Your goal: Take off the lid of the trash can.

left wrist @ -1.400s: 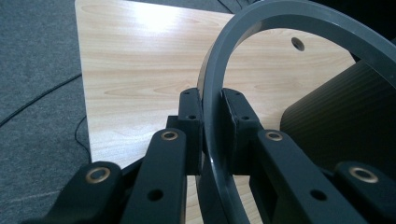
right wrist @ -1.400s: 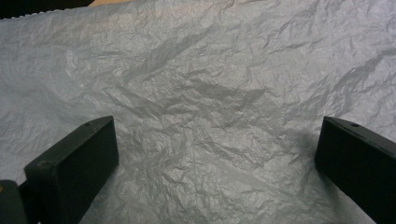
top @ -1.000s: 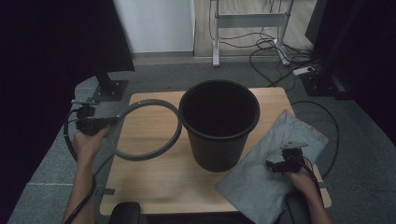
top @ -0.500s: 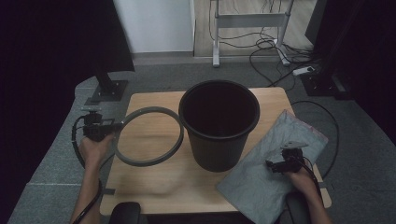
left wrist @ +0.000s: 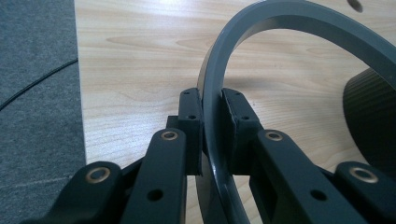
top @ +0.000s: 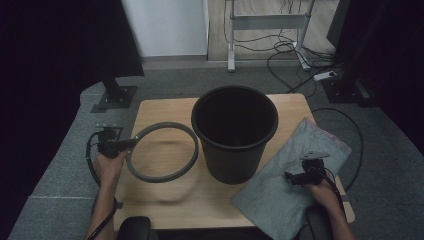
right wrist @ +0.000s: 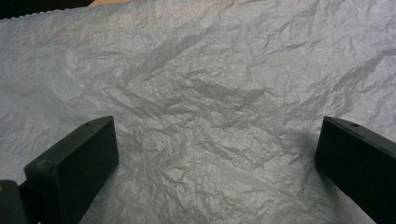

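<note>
Bucket (top: 234,131) stands unlined at mid-tabletop (top: 165,107). My left tool (left wrist: 211,122) pinches the grey ring (top: 162,151) just left of the bucket; my right tool (right wrist: 217,154), spread wide, hovers over the flat bag (top: 285,185) to the bucket's right. Lining and ringing look undone.

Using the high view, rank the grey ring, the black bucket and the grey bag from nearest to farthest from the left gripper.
1. The grey ring: clamped at its left edge by the left gripper, over the table's left part.
2. The black bucket: upright at the table's middle, just right of the ring.
3. The grey bag: flat on the table's right corner, under the right gripper.
</note>
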Action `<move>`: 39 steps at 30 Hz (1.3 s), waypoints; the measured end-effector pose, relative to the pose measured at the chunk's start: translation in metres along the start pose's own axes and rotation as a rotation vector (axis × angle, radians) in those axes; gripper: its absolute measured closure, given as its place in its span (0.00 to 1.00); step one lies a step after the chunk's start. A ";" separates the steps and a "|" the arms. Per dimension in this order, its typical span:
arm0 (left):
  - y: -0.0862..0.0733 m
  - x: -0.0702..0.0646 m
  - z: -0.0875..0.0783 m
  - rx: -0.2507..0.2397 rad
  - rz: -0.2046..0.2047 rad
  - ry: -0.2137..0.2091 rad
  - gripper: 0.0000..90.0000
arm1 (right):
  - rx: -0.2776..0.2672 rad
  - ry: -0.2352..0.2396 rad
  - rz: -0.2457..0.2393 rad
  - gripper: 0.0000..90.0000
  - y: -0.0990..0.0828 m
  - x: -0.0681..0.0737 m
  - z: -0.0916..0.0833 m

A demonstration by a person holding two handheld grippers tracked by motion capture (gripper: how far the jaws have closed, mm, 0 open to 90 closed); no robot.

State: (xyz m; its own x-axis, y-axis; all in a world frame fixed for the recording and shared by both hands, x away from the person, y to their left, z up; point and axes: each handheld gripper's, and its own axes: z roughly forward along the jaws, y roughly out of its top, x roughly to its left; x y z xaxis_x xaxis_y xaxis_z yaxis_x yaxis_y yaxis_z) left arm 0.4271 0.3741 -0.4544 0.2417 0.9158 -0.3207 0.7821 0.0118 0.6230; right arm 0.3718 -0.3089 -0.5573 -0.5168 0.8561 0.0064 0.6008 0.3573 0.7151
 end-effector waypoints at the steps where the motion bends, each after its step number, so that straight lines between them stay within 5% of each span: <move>1: -0.001 0.000 0.003 0.003 0.000 0.003 0.88 | 0.000 0.000 0.000 0.00 0.000 0.000 0.000; 23: -0.023 0.009 0.038 0.014 0.011 0.076 0.87 | -0.001 0.000 0.001 0.00 0.000 0.000 0.000; 39: -0.035 0.001 0.059 0.050 0.100 0.159 0.87 | -0.001 0.001 0.002 0.00 0.000 0.000 0.000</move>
State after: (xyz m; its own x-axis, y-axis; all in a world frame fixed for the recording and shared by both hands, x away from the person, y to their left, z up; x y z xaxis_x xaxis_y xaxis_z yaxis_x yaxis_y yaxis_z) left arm 0.4341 0.3507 -0.5185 0.2291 0.9634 -0.1392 0.7873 -0.0993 0.6086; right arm 0.3718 -0.3088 -0.5573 -0.5162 0.8564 0.0080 0.6009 0.3555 0.7160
